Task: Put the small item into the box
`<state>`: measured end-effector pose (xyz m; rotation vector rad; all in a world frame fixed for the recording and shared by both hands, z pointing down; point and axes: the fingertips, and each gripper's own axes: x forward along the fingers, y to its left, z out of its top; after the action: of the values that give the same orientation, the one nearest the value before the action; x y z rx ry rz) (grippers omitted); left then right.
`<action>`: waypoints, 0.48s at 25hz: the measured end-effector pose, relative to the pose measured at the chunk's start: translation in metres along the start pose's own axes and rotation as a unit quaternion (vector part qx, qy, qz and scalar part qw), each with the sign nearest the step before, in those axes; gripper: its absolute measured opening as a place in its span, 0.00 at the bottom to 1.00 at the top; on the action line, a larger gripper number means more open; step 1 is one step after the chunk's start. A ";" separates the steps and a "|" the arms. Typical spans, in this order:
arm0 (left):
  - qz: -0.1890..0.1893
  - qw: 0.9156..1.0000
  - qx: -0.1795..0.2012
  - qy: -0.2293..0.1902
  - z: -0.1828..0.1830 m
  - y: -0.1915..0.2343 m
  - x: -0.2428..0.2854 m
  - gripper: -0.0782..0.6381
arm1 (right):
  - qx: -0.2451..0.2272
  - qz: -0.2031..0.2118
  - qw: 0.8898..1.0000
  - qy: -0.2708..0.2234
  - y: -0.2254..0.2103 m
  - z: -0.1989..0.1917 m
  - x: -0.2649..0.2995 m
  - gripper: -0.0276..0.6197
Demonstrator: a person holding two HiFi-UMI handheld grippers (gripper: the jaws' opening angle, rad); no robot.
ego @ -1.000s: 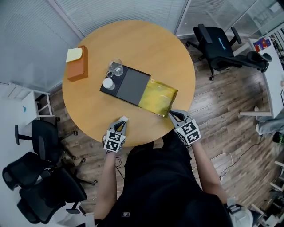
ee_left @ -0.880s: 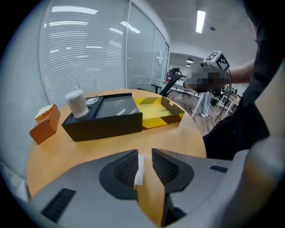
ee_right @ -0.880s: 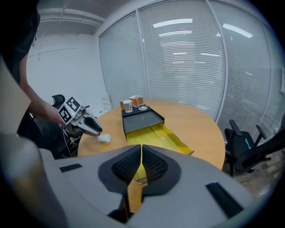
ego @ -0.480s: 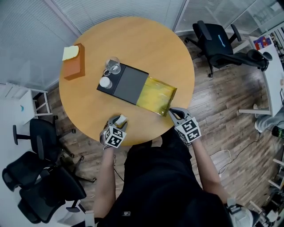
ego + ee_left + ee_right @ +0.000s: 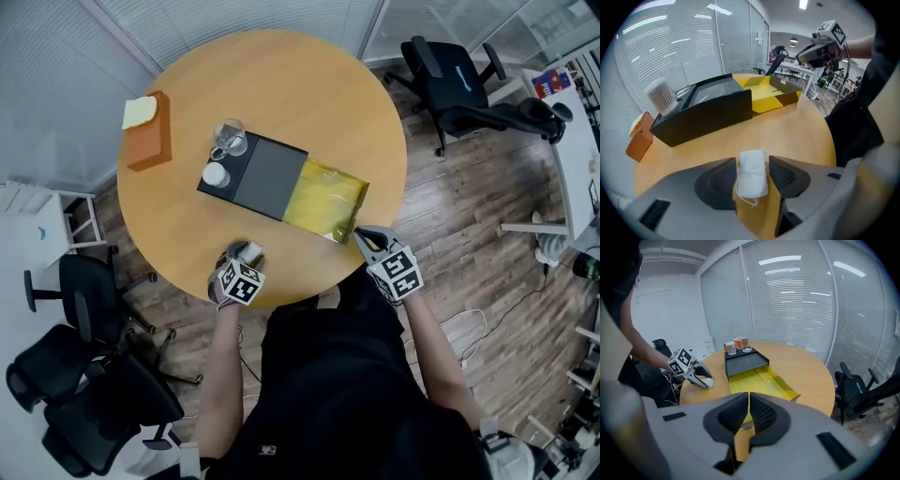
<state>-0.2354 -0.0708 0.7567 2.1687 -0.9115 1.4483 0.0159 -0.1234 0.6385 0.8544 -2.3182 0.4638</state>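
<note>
**Head view:** The left gripper (image 5: 246, 255) points steeply down at the near rim of the round bench (image 5: 309, 94). The small item (image 5: 254, 249), a white roll, lies right at its tips. The box (image 5: 267, 176) is ahead of this gripper, with its yellow tray (image 5: 330, 199) drawn out ahead and to the right, well apart from the item. The right gripper (image 5: 360, 236) sits at the tray's near corner.

**Left gripper view:** The left gripper (image 5: 752, 161) has just been opening, and its jaws now stand spread with the small item (image 5: 752, 176) between them. The roll's long axis runs along the jaws, and the pads flank it without visibly squeezing. The box (image 5: 708, 115) and yellow tray (image 5: 764, 93) lie beyond the tips, the tray further right. The right gripper (image 5: 801, 55) shows above the tray's end.

**Right gripper view:** The right gripper (image 5: 748, 401) has its jaws pressed together. A sliver of yellow shows at the seam, but I cannot tell whether the tray's edge is pinched. The yellow tray (image 5: 757, 383) stretches straight ahead to the box (image 5: 745, 363). The left gripper (image 5: 704, 380) and the small item (image 5: 708, 382) are off to the left.

The left gripper is clearly the nearer one to the item. The carry would likely run forward and rightward into the open tray.
</note>
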 end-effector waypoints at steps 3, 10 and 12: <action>0.002 1.000 -0.003 0.001 0.000 0.002 0.001 0.37 | 0.001 -0.004 1.000 0.001 -0.003 0.000 -0.001 0.05; -0.004 1.000 -0.009 -0.005 0.005 0.003 -0.001 0.36 | 0.001 -0.004 1.000 0.002 -0.007 0.001 -0.004 0.05; -0.004 1.000 -0.016 -0.012 0.008 0.004 -0.004 0.36 | 0.001 -0.003 1.000 0.003 -0.007 0.001 -0.004 0.05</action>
<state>-0.2336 -0.0776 0.7500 2.1677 -0.9262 1.3965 0.0227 -0.1276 0.6364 0.8600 -2.3098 0.4652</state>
